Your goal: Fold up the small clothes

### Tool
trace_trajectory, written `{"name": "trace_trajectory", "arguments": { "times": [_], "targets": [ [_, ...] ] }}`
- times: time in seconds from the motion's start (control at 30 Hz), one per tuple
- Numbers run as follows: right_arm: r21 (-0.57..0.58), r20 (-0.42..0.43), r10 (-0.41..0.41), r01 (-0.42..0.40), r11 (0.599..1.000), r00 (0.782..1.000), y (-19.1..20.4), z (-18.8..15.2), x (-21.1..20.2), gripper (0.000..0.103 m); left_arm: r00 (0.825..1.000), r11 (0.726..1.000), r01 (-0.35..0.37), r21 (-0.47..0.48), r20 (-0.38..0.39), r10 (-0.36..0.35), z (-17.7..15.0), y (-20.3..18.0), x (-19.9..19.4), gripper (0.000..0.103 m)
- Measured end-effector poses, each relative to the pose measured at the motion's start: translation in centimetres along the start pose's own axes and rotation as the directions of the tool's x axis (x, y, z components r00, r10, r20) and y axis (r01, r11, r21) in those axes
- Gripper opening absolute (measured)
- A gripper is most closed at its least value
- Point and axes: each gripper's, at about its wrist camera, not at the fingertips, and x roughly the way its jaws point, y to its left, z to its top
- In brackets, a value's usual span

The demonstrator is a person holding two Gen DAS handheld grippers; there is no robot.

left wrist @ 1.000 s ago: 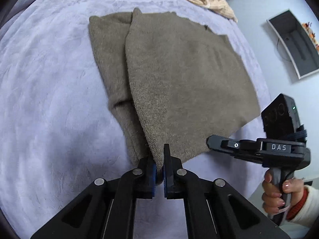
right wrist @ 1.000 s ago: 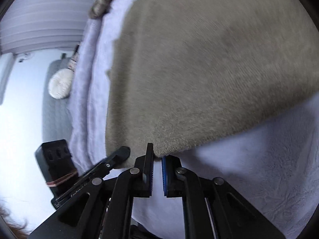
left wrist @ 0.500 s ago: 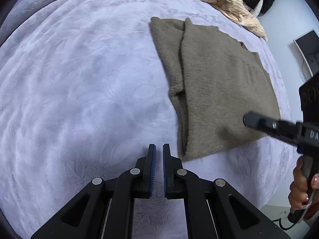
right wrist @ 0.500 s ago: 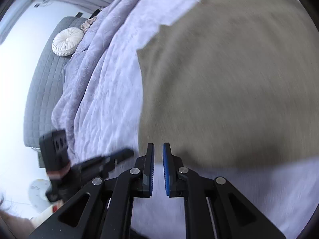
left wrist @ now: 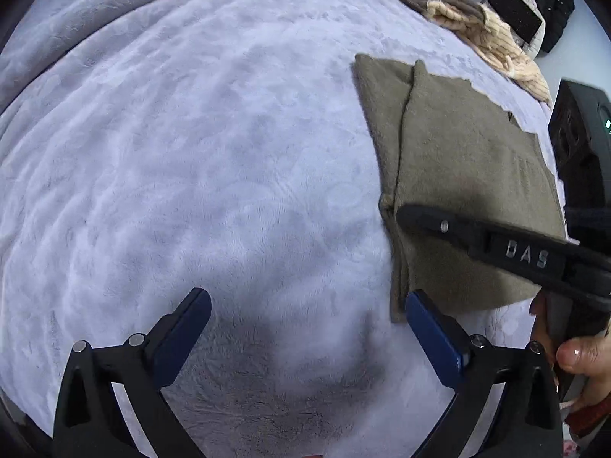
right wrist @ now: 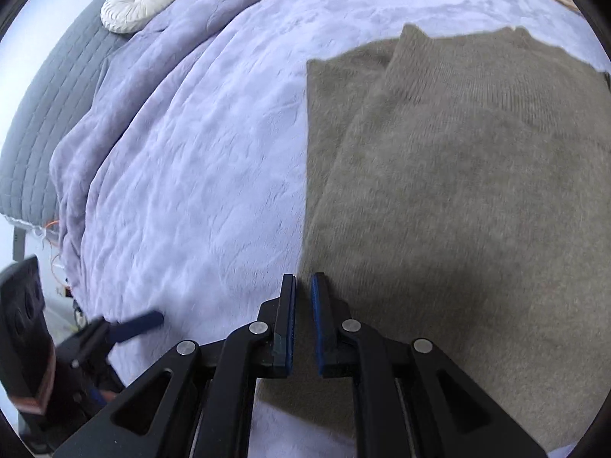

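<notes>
Folded olive knit garment (left wrist: 469,191) lies right of the left tool (left wrist: 305,305), long axis near-to-far on the bed (left wrist: 191,152). Left tool's jaws opening, empty; right tool (right wrist: 303,286) over its near-left edge, nearly closed, empty, nearer.

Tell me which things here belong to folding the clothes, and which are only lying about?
Belonging to the job:
- olive knit garment, folded on the lilac blanket
- left gripper, jaws opening, nothing between them
- right gripper, shut, empty

Only lying about:
- round white cushion
- cream knit pile
- black clothing
</notes>
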Motion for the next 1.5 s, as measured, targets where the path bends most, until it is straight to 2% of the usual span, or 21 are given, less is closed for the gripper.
{"name": "trace_trajectory", "arguments": {
  "times": [0.1, 0.23, 0.37, 0.43, 0.6, 0.73, 1.0, 1.07, 1.13, 1.2, 1.37, 1.5],
  "targets": [
    [-0.001, -0.026, 0.02, -0.02, 1.0, 0.999, 0.1, -1.7, -0.3, 0.011, 1.0, 1.0, -0.006, -0.013, -0.002, 0.006, 0.4, 0.4, 0.0, 0.102],
    [0.0, -0.01, 0.04, -0.04, 0.999, 0.999, -0.3, -4.0, -1.7, 0.011, 1.0, 0.999, -0.015, -0.034, -0.008, 0.015, 0.5, 1.1, 0.2, 0.102],
    [0.0, -0.066, 0.033, -0.033, 0.999, 0.997, -0.4, -5.6, -0.2, 0.011, 0.998, 0.997, -0.067, -0.046, -0.026, 0.066, 0.7, 0.7, 0.5, 0.102],
    [-0.005, -0.051, 0.025, -0.026, 1.0, 0.998, -0.1, -6.5, 0.1, 0.011, 0.996, 0.996, -0.068, -0.052, -0.054, 0.065, 0.6, 0.8, 0.8, 0.102],
    [0.058, -0.08, 0.07, -0.066, 0.996, 0.994, -0.4, -8.4, -0.6, 0.011, 0.995, 0.997, -0.071, -0.025, -0.077, 0.069, 0.6, 0.1, 1.2, 0.102],
    [0.066, -0.061, 0.068, -0.064, 0.996, 0.996, -0.8, -9.8, -2.2, 0.011, 0.996, 0.999, -0.047, -0.005, -0.074, 0.047, 0.7, -1.0, 1.1, 0.102],
    [0.135, -0.012, 0.069, -0.067, 0.989, 0.998, -2.5, -10.4, -4.7, 0.011, 0.995, 0.999, -0.037, 0.011, -0.088, 0.038, 1.3, -2.9, 1.8, 0.102],
    [0.149, -0.009, 0.07, -0.068, 0.986, 0.997, -2.9, -10.6, -4.9, 0.016, 0.995, 0.999, -0.038, 0.02, -0.091, 0.04, 1.4, -3.4, 2.0, 0.102],
    [0.16, -0.007, 0.069, -0.067, 0.985, 0.998, -3.2, -10.8, -4.8, 0.031, 0.995, 0.999, -0.033, 0.027, -0.097, 0.036, 1.6, -3.8, 2.2, 0.102],
    [0.172, -0.001, 0.073, -0.072, 0.983, 0.997, -3.4, -11.0, -5.0, 0.039, 0.994, 0.999, -0.024, 0.033, -0.104, 0.028, 1.7, -4.3, 2.5, 0.102],
    [0.208, 0.007, 0.08, -0.079, 0.975, 0.997, -4.8, -11.8, -5.6, 0.04, 0.994, 1.0, -0.002, 0.029, -0.112, 0.006, 2.2, -5.0, 3.1, 0.102],
    [0.278, 0.043, 0.118, -0.125, 0.953, 0.992, -6.5, -12.3, -6.0, 0.041, 0.99, 0.998, 0.054, -0.014, -0.13, -0.056, 2.9, -4.9, 3.8, 0.102]
  ]
}}
